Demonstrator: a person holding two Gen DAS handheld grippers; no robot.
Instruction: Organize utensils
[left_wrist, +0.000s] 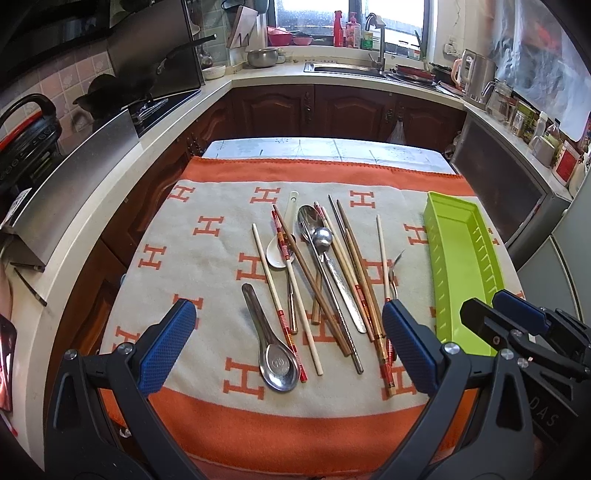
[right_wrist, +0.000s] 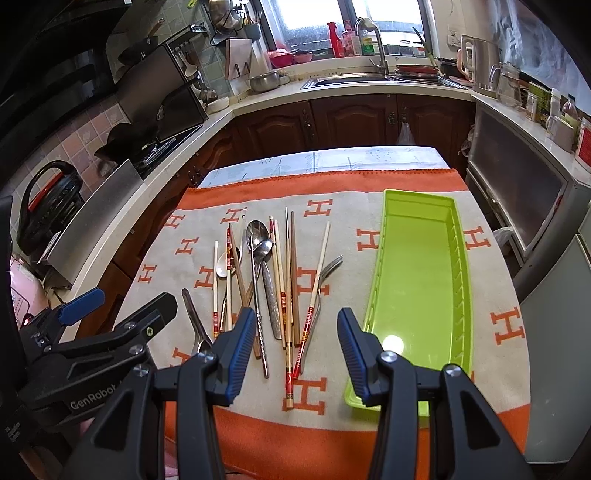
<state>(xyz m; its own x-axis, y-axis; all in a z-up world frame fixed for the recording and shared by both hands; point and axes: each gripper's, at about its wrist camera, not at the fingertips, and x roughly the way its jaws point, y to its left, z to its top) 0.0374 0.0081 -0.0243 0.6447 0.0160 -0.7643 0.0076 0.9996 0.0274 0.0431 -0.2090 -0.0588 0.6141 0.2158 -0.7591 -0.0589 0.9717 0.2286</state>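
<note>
While both tools hover wide open and empty over its near edge, an orange-bordered grey woven cloth (left_wrist: 207, 206) covers the table, apparently to cushion the work. Along its right edge lies a long, empty lime-green plastic tray (right_wrist: 417, 266), likely the destination. Steel spoons, a fork and wooden chopsticks (left_wrist: 314, 273) lie jumbled mid-cloth, between left gripper (left_wrist: 288, 347) and right gripper (right_wrist: 297, 350).
</note>
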